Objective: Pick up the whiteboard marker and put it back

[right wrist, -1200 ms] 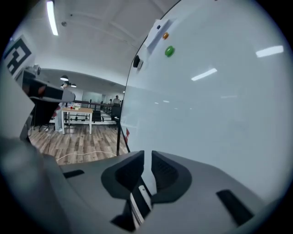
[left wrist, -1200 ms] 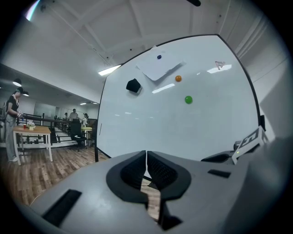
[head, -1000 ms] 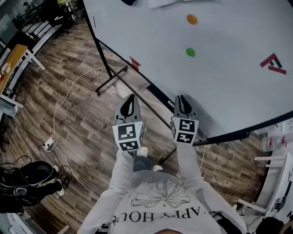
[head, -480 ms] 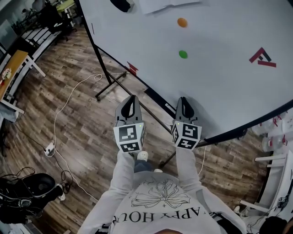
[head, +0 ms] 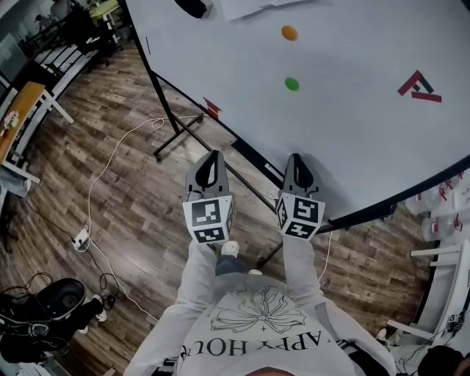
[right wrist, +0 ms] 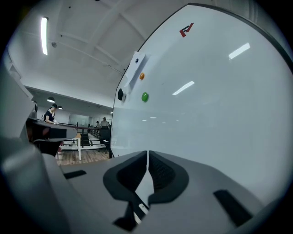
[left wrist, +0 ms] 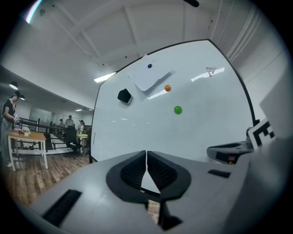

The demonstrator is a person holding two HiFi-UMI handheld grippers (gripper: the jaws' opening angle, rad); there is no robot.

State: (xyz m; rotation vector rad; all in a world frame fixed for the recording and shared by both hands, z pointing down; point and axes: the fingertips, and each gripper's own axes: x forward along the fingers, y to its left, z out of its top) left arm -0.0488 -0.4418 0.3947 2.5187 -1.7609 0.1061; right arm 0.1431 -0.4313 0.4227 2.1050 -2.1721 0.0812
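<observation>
No whiteboard marker shows clearly in any view. My left gripper (head: 213,156) and right gripper (head: 295,158) are held side by side, level, in front of the whiteboard (head: 352,125). The left gripper (left wrist: 146,153) has its jaws together with nothing between them. The right gripper (right wrist: 147,153) is closing its jaws, the tips meet and nothing is between them. A small red thing (head: 213,108) sits at the board's lower edge; I cannot tell what it is. The board's dark lower rail (head: 253,158) runs between and beyond the grippers.
On the board are a green magnet (head: 291,84), an orange magnet (head: 289,32), a black eraser (head: 192,7), a sheet of paper (left wrist: 149,77) and a red logo (head: 420,87). The board's stand (head: 170,139) and a white cable (head: 110,158) lie on the wooden floor. Tables and people are at the far left (left wrist: 11,123).
The head view has swung slightly, so the magnets and the logo sit further left. Both grippers stay side by side before the board, almost where they were.
</observation>
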